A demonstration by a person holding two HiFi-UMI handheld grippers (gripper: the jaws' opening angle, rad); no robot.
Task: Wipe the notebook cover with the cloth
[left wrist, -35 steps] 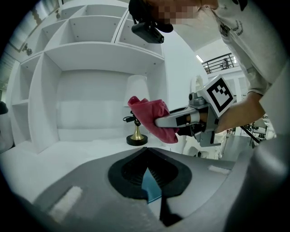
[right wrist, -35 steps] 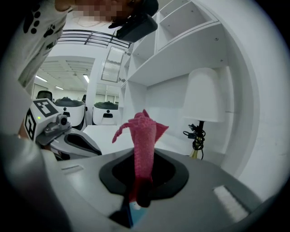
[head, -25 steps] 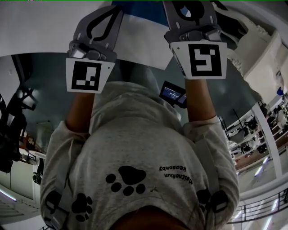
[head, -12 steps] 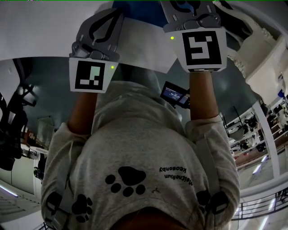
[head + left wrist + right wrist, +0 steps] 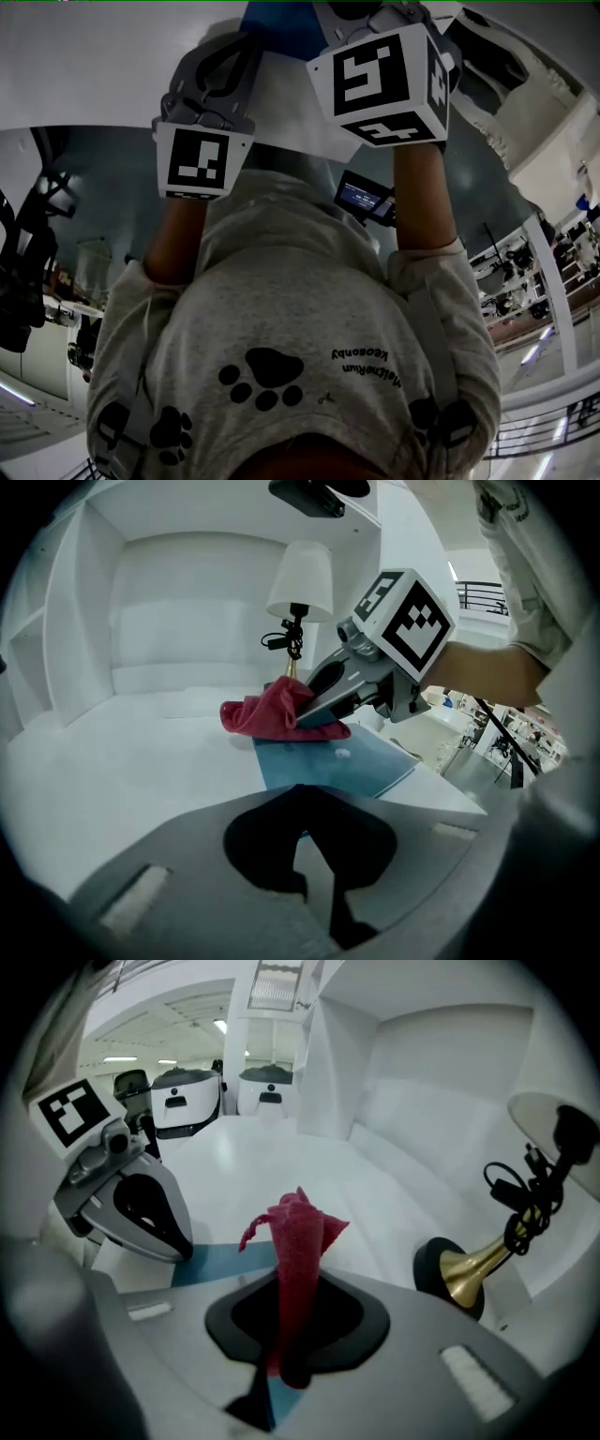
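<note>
- Notebook (image 5: pixel 356 761): blue cover, flat on the tabletop (image 5: pixel 141 761), close to its near edge.
- Cloth (image 5: pixel 267 710): red, bunched, lying on the cover's far end.
- My right tongs (image 5: pixel 289 1330): clamped on the cloth.
- My left tongs (image 5: pixel 314 878): together, empty, tips down at the cover's near part.
- Handling note: I judge broad, flat strokes best. The left tips pin the notebook, and the cloth stays clear of the lamp base (image 5: pixel 450 1274).

White desk (image 5: pixel 122 761) — blue notebook (image 5: pixel 300 766), lamp (image 5: pixel 300 583) on it.
</note>
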